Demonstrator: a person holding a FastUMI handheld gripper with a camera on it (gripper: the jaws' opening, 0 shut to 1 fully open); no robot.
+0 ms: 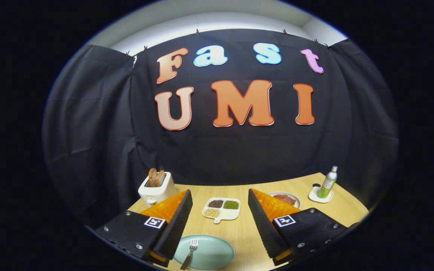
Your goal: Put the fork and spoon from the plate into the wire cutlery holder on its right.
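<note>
Claw (220,210) spread wide, fork (189,254) handle cut off, plate (217,253) partly hidden

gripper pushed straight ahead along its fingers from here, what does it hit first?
Probably the divided snack tray: it sits on the table just ahead of the open gripper, between the fingertips' line. The plate with the fork lies below, between the fingers. Depth is unclear; if aimed higher, the black cloth wall comes first.
</note>
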